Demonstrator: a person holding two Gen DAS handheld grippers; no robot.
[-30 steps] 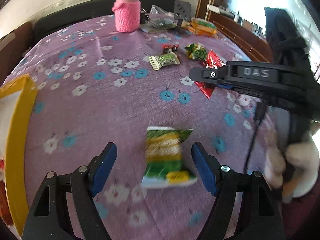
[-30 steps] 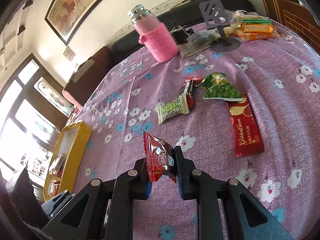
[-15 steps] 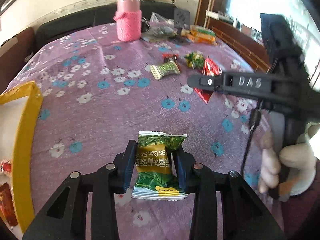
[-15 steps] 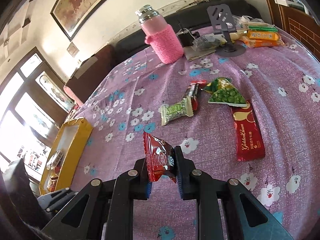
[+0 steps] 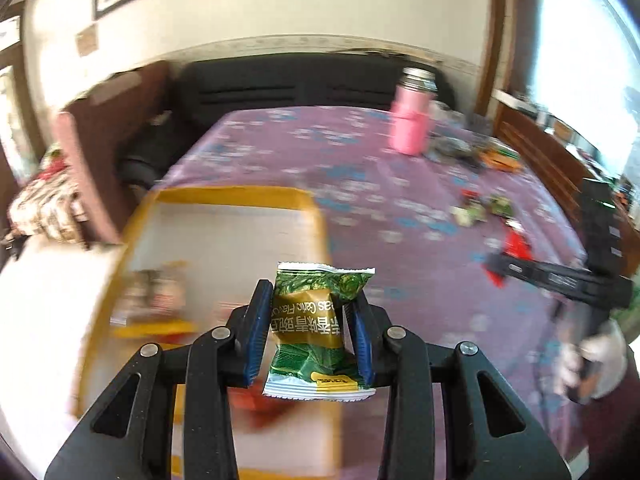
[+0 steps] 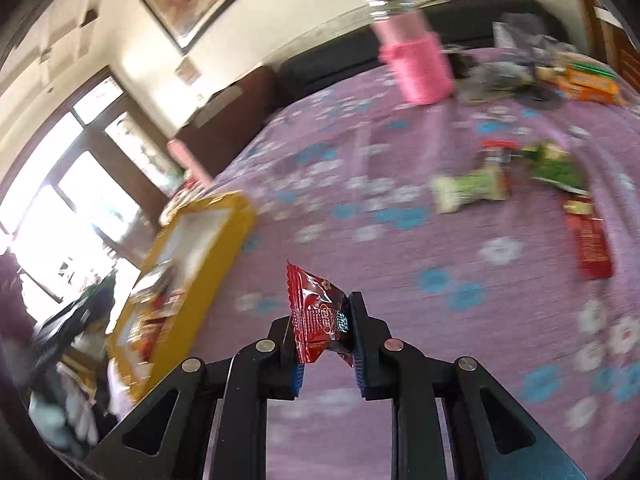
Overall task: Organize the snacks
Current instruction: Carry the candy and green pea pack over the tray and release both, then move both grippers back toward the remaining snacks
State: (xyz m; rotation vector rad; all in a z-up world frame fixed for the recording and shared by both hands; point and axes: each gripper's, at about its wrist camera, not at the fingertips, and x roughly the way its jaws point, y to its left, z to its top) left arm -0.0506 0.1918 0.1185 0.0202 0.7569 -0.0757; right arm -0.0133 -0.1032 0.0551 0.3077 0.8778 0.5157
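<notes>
Daylight floods both views, blowing out the window at right in the left view and the glass doors in the right. Everything beyond the sharp foreground is motion-smeared; the small packets look only roughly green. Edges bend and darken.

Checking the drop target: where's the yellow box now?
Left-wrist view: the yellow box sits at the table's left edge, behind the green packet in the left gripper.

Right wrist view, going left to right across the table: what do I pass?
Yellow box → red packet in the right gripper → pale green snack → dark green pea packet → long red bar.
</notes>
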